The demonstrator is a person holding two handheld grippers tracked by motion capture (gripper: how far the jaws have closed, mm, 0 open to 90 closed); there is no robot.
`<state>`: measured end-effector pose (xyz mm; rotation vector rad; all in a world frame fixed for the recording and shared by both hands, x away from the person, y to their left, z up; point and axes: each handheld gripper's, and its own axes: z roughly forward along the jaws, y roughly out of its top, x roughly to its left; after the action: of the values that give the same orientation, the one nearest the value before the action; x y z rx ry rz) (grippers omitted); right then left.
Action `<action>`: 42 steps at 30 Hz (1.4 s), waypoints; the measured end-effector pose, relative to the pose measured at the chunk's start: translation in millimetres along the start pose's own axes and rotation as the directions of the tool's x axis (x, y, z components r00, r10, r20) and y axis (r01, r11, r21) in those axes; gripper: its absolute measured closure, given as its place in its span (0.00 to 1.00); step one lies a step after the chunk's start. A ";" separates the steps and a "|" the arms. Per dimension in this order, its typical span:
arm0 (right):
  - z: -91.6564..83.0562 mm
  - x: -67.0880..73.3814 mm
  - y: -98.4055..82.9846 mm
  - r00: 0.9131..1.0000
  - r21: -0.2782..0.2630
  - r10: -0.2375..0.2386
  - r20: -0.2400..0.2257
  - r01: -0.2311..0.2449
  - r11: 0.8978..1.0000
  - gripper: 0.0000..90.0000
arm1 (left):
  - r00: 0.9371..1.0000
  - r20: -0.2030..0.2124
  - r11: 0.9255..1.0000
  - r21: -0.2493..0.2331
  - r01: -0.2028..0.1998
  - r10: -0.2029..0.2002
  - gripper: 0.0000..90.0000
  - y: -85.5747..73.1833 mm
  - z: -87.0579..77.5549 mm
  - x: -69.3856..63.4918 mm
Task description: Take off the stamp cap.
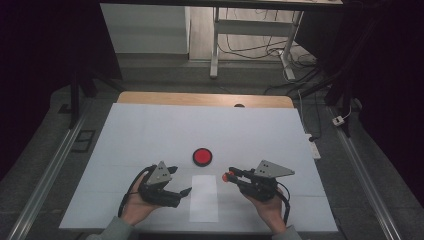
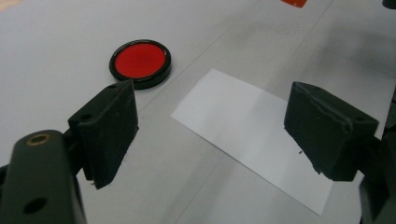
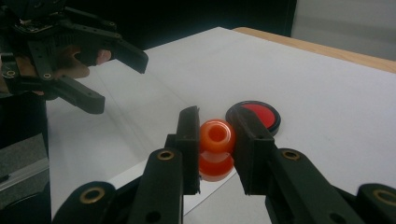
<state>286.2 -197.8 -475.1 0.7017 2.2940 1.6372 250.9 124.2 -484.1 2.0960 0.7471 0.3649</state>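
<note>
The small orange stamp (image 3: 216,147) sits clamped between the right tool's (image 3: 215,144) jaws, just right of centre in the high view, lifted clear above the near edge of the white paper sheet (image 1: 204,197). It looks light and stiff, a moulded plastic spool with a waist; those smooth, rounded sides could slip, so the squeeze across its middle seems the sensible hold. Beyond it, at centre frame, lies the round ink pad (image 1: 202,156), a shallow black dish with a red bed inside, lid off, nothing else in it. The left tool (image 1: 176,181) hovers lower left over the worktop (image 1: 150,130), jaws wide, holding nothing.
</note>
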 end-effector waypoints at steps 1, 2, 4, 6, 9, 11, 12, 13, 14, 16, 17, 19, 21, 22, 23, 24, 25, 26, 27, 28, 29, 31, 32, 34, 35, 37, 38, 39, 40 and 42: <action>0.5 -0.2 -0.4 1.000 0.001 0.004 0.000 -0.004 1.000 0.81 | 1.000 0.003 1.000 0.001 -0.002 0.002 0.20 1.3 1.5 -1.1; 1.0 -0.3 -0.8 1.000 0.003 0.005 -0.002 -0.005 1.000 0.81 | 1.000 0.006 1.000 0.000 -0.006 0.006 0.20 2.7 2.5 -2.3; 1.7 0.3 -1.0 1.000 0.006 0.003 -0.003 -0.003 1.000 0.81 | 1.000 0.012 1.000 -0.002 -0.015 0.015 0.20 5.3 3.9 -4.4; 2.2 1.1 -1.0 1.000 0.008 0.000 -0.003 0.000 1.000 0.81 | 1.000 0.016 1.000 -0.001 -0.020 0.020 0.20 7.4 5.9 -6.0; 2.1 1.4 -0.9 1.000 0.007 0.000 -0.004 0.000 1.000 0.81 | 0.999 0.022 1.000 0.000 -0.027 0.027 0.20 10.1 9.4 -7.8; 1.9 1.0 -0.8 1.000 0.005 0.003 -0.003 -0.003 1.000 0.81 | 0.999 0.025 1.000 0.000 -0.030 0.030 0.20 11.9 11.6 -8.7; 1.8 0.8 -0.9 1.000 0.004 0.003 -0.004 -0.003 1.000 0.81 | 0.999 0.027 1.000 0.001 -0.031 0.030 0.20 12.7 12.9 -9.3; 1.8 0.6 -0.9 1.000 0.004 0.004 -0.005 -0.004 1.000 0.81 | 0.999 0.030 0.999 0.002 -0.033 0.033 0.20 13.5 14.0 -10.0; 1.8 0.6 -1.0 1.000 0.004 0.005 -0.005 -0.005 1.000 0.81 | 0.999 0.030 0.999 0.003 -0.035 0.035 0.20 14.2 15.1 -10.8; 1.5 0.9 -0.8 1.000 0.004 0.003 -0.003 -0.003 1.000 0.81 | 0.999 0.035 0.999 0.002 -0.039 0.039 0.21 15.8 16.9 -12.3; 1.4 1.0 -0.7 1.000 0.003 0.003 -0.005 -0.003 1.000 0.81 | 0.998 0.037 0.999 0.001 -0.041 0.041 0.21 16.8 18.0 -13.1; 1.6 1.1 -0.8 1.000 0.004 0.003 -0.006 -0.003 1.000 0.81 | 0.998 0.040 0.999 0.002 -0.044 0.044 0.21 18.2 19.5 -14.2; 1.9 1.2 -0.9 1.000 0.006 0.003 -0.007 -0.003 1.000 0.81 | 0.998 0.043 0.999 0.003 -0.048 0.048 0.21 19.6 21.6 -15.4; 2.2 1.3 -1.0 1.000 0.005 0.003 -0.006 -0.003 1.000 0.81 | 0.998 0.045 0.999 0.003 -0.051 0.051 0.21 20.4 22.5 -16.0; 2.3 1.4 -1.0 1.000 0.006 0.003 -0.008 -0.003 1.000 0.81 | 0.997 0.047 0.999 0.003 -0.053 0.053 0.21 21.8 23.8 -16.6; 2.6 1.5 -0.9 1.000 0.005 0.003 -0.008 -0.003 1.000 0.81 | 0.997 0.051 0.999 0.002 -0.054 0.054 0.21 22.7 24.6 -17.3; 2.8 1.5 -0.9 1.000 0.005 0.003 -0.009 -0.003 1.000 0.81 | 0.997 0.053 0.998 0.002 -0.058 0.058 0.21 23.9 25.6 -18.2; 3.1 1.6 -0.9 1.000 0.005 0.002 -0.010 -0.002 1.000 0.81 | 0.997 0.056 0.998 0.002 -0.062 0.062 0.21 25.2 26.9 -19.7; 3.4 1.9 -0.8 1.000 0.004 0.003 -0.011 -0.003 1.000 0.81 | 0.996 0.058 0.998 0.001 -0.065 0.065 0.21 26.0 27.6 -20.5; 3.5 2.1 -0.8 1.000 0.004 0.003 -0.013 -0.003 1.000 0.81 | 0.996 0.062 0.998 0.002 -0.067 0.067 0.21 26.9 28.5 -21.5; 3.6 2.4 -0.7 1.000 0.004 0.004 -0.014 -0.004 1.000 0.81 | 0.995 0.065 0.998 0.002 -0.070 0.070 0.21 27.7 29.4 -22.5; 3.7 3.0 -0.6 1.000 0.003 0.004 -0.018 -0.004 1.000 0.81 | 0.995 0.066 0.997 0.005 -0.075 0.074 0.21 29.2 31.2 -24.0; 3.7 3.3 -0.5 1.000 0.003 0.004 -0.019 -0.004 1.000 0.81 | 0.995 0.069 0.997 0.006 -0.079 0.078 0.21 29.9 32.2 -24.8; 3.9 3.7 -0.3 1.000 0.001 0.004 -0.020 -0.004 1.000 0.81 | 0.994 0.070 0.997 0.009 -0.080 0.079 0.21 31.1 33.9 -25.6; 4.0 3.9 -0.2 1.000 0.001 0.004 -0.021 -0.004 1.000 0.81 | 0.994 0.073 0.996 0.009 -0.084 0.083 0.21 31.6 34.8 -25.9; 4.4 4.3 -0.3 1.000 0.000 0.003 -0.021 -0.003 1.000 0.81 | 0.993 0.073 0.996 0.014 -0.090 0.089 0.21 32.5 37.1 -27.0; 4.6 4.5 -0.3 1.000 0.001 0.003 -0.022 -0.003 1.000 0.81 | 0.993 0.072 0.996 0.016 -0.092 0.090 0.21 32.8 38.5 -27.5; 4.9 4.8 -0.3 1.000 0.002 0.002 -0.023 -0.002 1.000 0.81 | 0.993 0.072 0.996 0.018 -0.091 0.090 0.21 33.1 39.6 -28.0; 5.2 5.0 -0.3 1.000 0.002 0.001 -0.023 -0.001 1.000 0.81 | 0.993 0.071 0.995 0.017 -0.095 0.093 0.21 33.5 41.0 -28.7; 6.1 5.4 -0.5 1.000 0.002 0.003 -0.029 -0.003 1.000 0.81 | 0.993 0.068 0.995 0.017 -0.100 0.099 0.22 34.0 43.1 -29.9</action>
<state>284.2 -190.2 -477.2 0.6865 2.3155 1.6574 262.2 62.8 -481.7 2.1593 0.6112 0.3408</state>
